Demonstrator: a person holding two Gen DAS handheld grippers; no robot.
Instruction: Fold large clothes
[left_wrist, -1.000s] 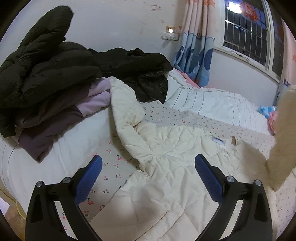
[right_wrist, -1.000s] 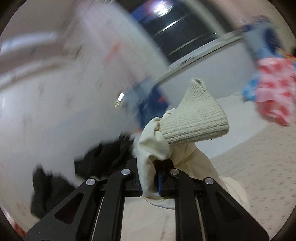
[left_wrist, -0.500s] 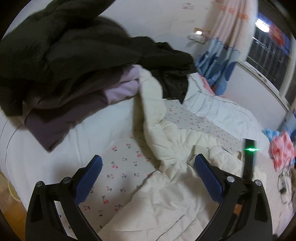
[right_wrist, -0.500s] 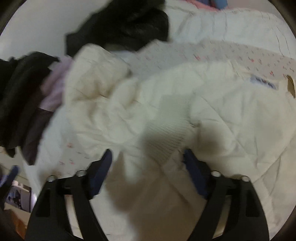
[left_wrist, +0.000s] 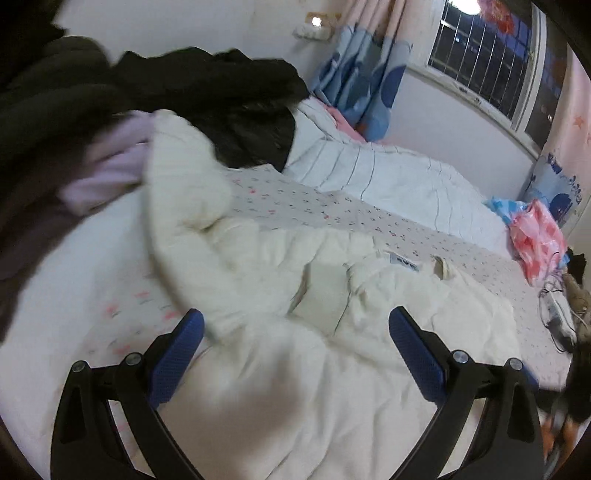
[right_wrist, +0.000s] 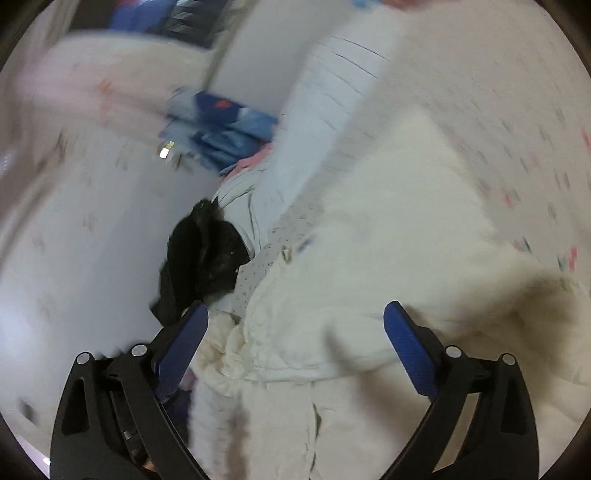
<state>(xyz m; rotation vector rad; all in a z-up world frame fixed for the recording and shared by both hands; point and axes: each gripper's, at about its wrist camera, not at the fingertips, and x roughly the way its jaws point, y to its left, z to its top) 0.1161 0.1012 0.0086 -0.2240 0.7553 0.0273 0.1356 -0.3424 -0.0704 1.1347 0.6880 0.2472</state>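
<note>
Cream quilted jacket (left_wrist: 314, 332) is spread out on the bed (left_wrist: 388, 221), right under both grippers, with one sleeve folded in over the chest and its ribbed cuff near the collar label. Left gripper (left_wrist: 295, 343) hangs over it with its blue fingers (left_wrist: 177, 354) spread wide, holding nothing. Right gripper (right_wrist: 295, 339) is the same, fingers wide apart over the jacket, though that view's pretty blurry. Pile of dark coats (left_wrist: 166, 92) sits far left, striped quilt (left_wrist: 369, 173) behind.

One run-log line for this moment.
left gripper: open | right gripper: open | cream jacket: on bed, unheld, cuff folded across front | dark coats: piled behind
</note>
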